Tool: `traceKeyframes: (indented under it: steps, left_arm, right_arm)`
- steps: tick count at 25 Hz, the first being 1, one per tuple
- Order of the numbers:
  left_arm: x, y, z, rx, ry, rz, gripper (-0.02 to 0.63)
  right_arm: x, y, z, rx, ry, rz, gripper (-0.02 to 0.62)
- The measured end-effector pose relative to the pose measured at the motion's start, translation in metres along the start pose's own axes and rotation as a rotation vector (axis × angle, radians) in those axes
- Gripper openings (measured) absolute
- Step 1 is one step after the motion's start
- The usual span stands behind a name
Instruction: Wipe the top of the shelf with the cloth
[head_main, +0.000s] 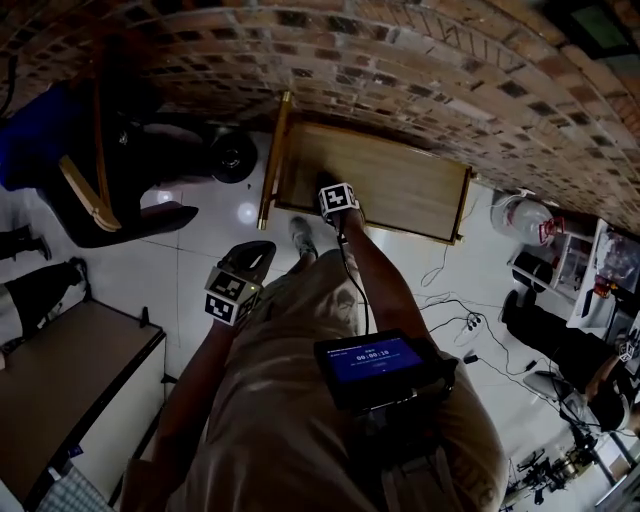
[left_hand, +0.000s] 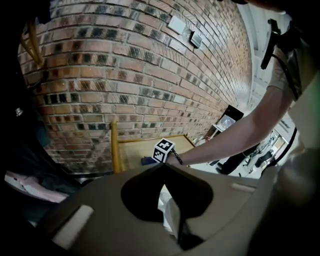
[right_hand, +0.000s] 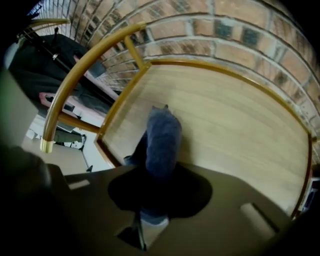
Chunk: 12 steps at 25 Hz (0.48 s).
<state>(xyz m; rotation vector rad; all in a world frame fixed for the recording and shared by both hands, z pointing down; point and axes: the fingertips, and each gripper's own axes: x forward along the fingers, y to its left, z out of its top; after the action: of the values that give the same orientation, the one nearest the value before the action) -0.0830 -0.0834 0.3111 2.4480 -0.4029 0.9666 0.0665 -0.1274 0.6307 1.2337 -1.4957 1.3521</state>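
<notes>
The shelf's wooden top (head_main: 400, 185) stands against a brick wall; it also shows in the right gripper view (right_hand: 240, 115) and the left gripper view (left_hand: 132, 150). My right gripper (head_main: 337, 190) is over the top near its front left part, shut on a rolled blue cloth (right_hand: 161, 137) that rests on the wood. In the left gripper view only a small piece of the blue cloth (left_hand: 146, 160) shows beside the right gripper's marker cube. My left gripper (head_main: 260, 250) hangs back by my body over the white floor, jaws together with nothing in them.
A gold rail (head_main: 272, 160) runs along the shelf's left edge and curves high in the right gripper view (right_hand: 85, 65). The brick wall (head_main: 420, 70) backs the shelf. A dark round object (head_main: 232, 157) sits left of it. Cables (head_main: 450, 310) and a white bag (head_main: 520, 215) lie to the right.
</notes>
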Motion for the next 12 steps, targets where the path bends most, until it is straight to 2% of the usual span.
traceKeyframes:
  steps: [7, 12]
  left_arm:
    - [0.032, -0.033, 0.017, 0.039, 0.026, -0.027, 0.003]
    - [0.057, -0.062, 0.031, 0.072, 0.046, -0.050, 0.003]
  right_arm:
    - [-0.027, -0.089, -0.044, 0.096, -0.003, -0.068, 0.089]
    - [-0.047, -0.145, -0.078, 0.150, -0.010, -0.082, 0.088]
